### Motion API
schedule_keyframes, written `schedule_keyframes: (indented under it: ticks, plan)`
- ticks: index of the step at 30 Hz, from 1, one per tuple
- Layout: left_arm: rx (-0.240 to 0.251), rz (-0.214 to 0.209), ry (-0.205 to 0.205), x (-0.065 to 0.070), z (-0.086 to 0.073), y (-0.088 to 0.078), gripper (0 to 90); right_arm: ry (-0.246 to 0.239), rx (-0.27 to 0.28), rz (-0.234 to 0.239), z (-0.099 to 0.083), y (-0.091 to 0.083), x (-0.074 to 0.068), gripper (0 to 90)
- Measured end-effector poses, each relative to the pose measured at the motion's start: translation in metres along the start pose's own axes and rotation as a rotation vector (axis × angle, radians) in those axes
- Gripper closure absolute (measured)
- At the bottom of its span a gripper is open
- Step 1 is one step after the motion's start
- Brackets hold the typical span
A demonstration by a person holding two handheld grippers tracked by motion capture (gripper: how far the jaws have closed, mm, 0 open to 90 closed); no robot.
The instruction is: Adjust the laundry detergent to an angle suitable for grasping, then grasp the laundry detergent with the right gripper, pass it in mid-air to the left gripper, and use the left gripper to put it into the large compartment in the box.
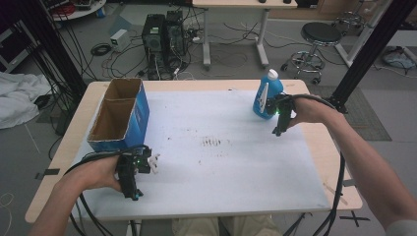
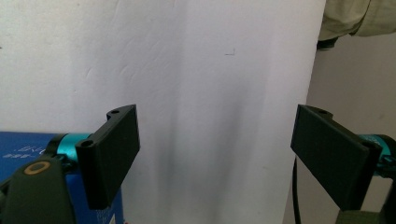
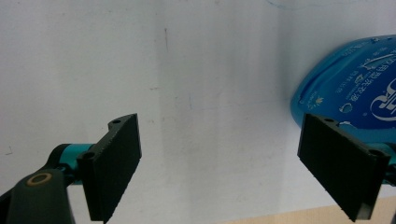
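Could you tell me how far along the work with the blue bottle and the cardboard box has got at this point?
Nothing looks done yet: the blue bottle stands upright on the white mat, far from the open cardboard box, whose visible inside looks empty. In hand: the right gripper sits beside the bottle, jaws open, nothing between them. The left gripper waits open near the box. Probably left: grasping and moving the bottle.

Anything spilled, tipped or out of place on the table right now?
Nothing spilled or tipped. The blue bottle stands upright beside the open right gripper; the cardboard box sits upright, open-topped. The white mat carries dark scuff marks mid-table.
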State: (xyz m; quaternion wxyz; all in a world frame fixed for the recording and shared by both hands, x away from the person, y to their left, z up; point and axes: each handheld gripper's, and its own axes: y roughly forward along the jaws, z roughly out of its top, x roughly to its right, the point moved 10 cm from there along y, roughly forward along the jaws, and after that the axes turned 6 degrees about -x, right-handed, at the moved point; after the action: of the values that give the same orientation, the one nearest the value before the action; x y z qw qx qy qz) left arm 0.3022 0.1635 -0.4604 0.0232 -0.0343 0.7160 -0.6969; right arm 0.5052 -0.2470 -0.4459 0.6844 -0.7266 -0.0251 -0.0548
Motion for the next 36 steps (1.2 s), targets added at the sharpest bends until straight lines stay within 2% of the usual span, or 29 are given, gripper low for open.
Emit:
schedule_keyframes:
  ticks: [12,25,36]
  plan:
    - [0.016,0.001,-0.015,0.0007,-0.0010,-0.0023,15.6,-0.006,-0.010,-0.003,0.0019,0.0014,-0.0008,12.6]
    - [0.013,0.009,-0.006,0.0055,-0.0002,-0.0075,15.6,-0.007,-0.006,-0.014,0.0041,-0.0006,-0.0010,12.6]
    - [0.009,0.005,0.003,0.0056,0.0062,-0.0065,15.6,0.015,-0.004,-0.023,-0.0030,-0.0057,-0.0068,12.6]
